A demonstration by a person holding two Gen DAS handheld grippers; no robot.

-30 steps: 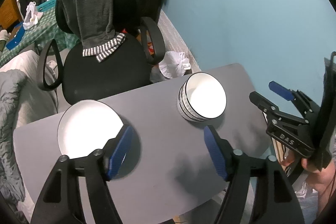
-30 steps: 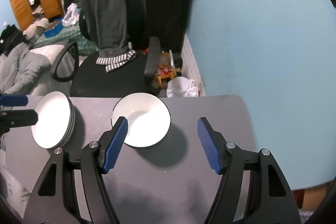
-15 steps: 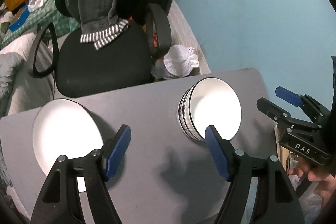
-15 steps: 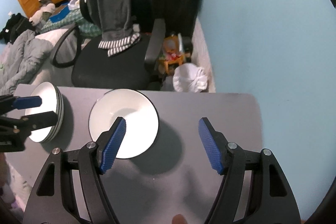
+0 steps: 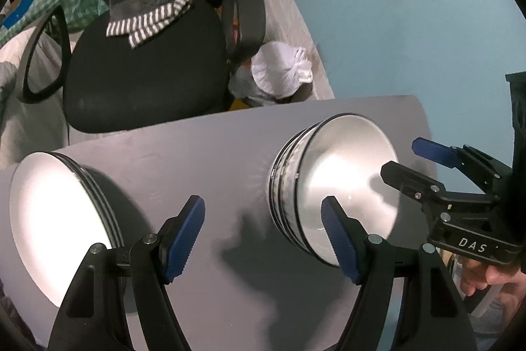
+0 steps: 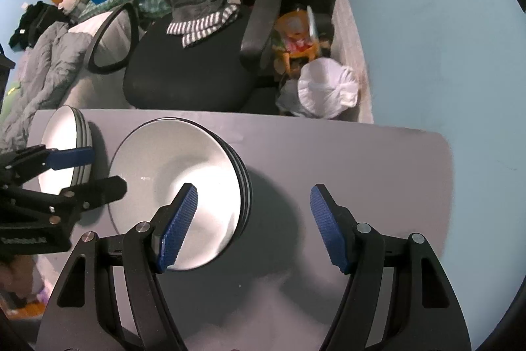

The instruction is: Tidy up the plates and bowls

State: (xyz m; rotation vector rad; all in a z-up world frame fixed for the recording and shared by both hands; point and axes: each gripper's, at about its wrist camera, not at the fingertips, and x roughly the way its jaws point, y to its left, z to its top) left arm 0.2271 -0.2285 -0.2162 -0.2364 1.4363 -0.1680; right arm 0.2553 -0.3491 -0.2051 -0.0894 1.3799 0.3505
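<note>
A stack of white plates with dark rims [image 5: 56,219] sits at the left of the grey table [image 5: 210,147]. A stack of white bowls with patterned sides [image 5: 342,183] sits at the right. My left gripper [image 5: 263,236] is open and empty above the table between the two stacks. My right gripper [image 6: 253,226] is open and empty above the right side of the bowl stack [image 6: 177,183]. The plates also show in the right wrist view [image 6: 65,147]. Each gripper shows in the other's view, the right [image 5: 424,160] and the left [image 6: 88,170].
A black office chair [image 5: 148,61] with a grey garment over its back stands behind the table. A white bag [image 6: 328,87] and a toy [image 6: 296,38] lie on the floor by the blue wall. Bedding lies at the far left [image 6: 42,68].
Both grippers have moved down and closer to the table. The bowls and plates look larger. Neither stack has moved, and both grippers stay open.
</note>
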